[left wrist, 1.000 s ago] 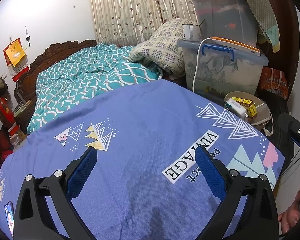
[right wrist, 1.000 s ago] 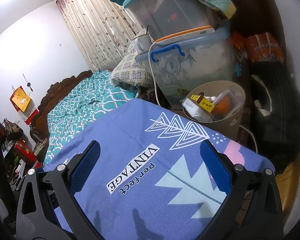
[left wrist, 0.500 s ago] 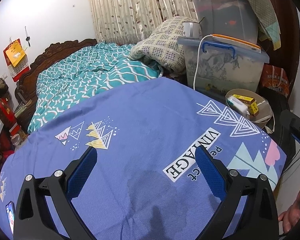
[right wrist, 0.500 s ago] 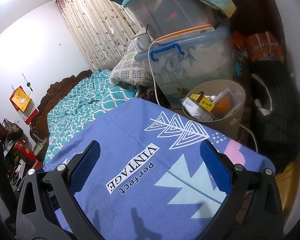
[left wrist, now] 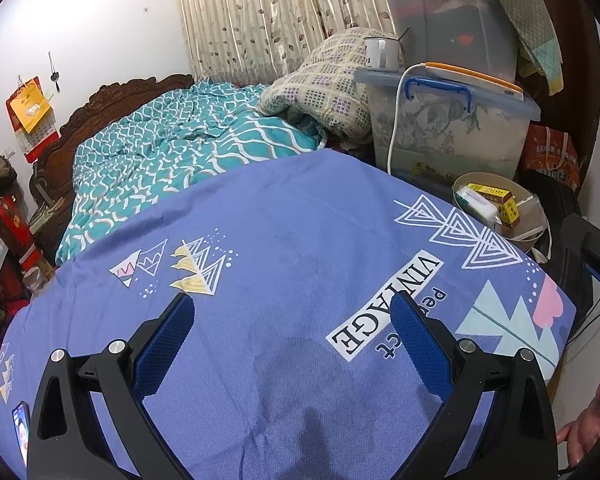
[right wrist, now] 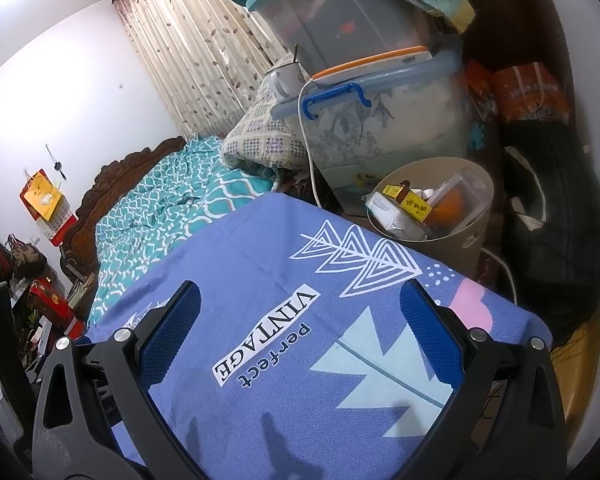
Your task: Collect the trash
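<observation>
The left tool (left wrist: 290,316) and the right tool (right wrist: 298,306) both stand wide open with nothing between their blue pads, each held above the blue printed cloth (left wrist: 300,248) that covers the counter. Compared with the pictures from a second ago, very little has changed: the left view has drawn back and tilted by a small amount, so the bin (left wrist: 500,210) sits slightly lower and further right in it, and the right view is almost the same. No trash lies on the cloth in either view, and the collected items rest inside the bin at the far right, just beyond the cloth's edge. This suggests that the collecting is at or near its end and that both tools are pulling clear. In the right view the bin (right wrist: 460,240) is a round, tan, smooth-walled tub, apparently plastic. It holds a yellow box (right wrist: 410,202) with sharp card edges, a white packet (right wrist: 382,206) and a clear plastic container (right wrist: 456,190) with something orange inside. The cloth is a fine woven fabric with a visible weave, printed with triangles and lettering. Behind the bin stand stacked translucent storage boxes (right wrist: 384,128) with a blue handle, and a white cable (right wrist: 306,140) hangs down their front. A bed (left wrist: 188,148) with a teal patterned cover lies at the far left.
</observation>
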Tool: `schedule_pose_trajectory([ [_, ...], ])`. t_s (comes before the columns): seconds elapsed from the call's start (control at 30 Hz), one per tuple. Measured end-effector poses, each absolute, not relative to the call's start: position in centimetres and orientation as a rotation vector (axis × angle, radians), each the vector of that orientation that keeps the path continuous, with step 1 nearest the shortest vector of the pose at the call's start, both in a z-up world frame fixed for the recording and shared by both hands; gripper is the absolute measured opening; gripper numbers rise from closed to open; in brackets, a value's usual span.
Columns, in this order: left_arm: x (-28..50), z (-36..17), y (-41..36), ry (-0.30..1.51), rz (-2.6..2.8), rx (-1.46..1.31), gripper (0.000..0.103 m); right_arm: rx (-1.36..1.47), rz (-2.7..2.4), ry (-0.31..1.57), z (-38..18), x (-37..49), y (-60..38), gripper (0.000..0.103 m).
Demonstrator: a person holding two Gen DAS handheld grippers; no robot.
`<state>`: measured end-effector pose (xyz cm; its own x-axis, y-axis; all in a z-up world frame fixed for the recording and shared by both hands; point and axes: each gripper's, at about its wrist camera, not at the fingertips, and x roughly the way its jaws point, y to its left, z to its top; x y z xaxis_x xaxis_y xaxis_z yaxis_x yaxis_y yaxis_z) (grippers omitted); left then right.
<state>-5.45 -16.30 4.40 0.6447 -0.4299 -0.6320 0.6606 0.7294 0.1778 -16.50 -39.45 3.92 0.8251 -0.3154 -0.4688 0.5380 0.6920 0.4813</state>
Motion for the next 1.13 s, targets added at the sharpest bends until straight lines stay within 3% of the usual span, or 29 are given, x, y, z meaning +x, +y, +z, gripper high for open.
schedule_pose_trajectory([
  [1.13, -3.9, 3.3, -15.6, 0.675, -0.642, 0.374, 0.094, 0.630, -0.452, 0.414, 3.2, -15.3, -38.6, 0.099],
])
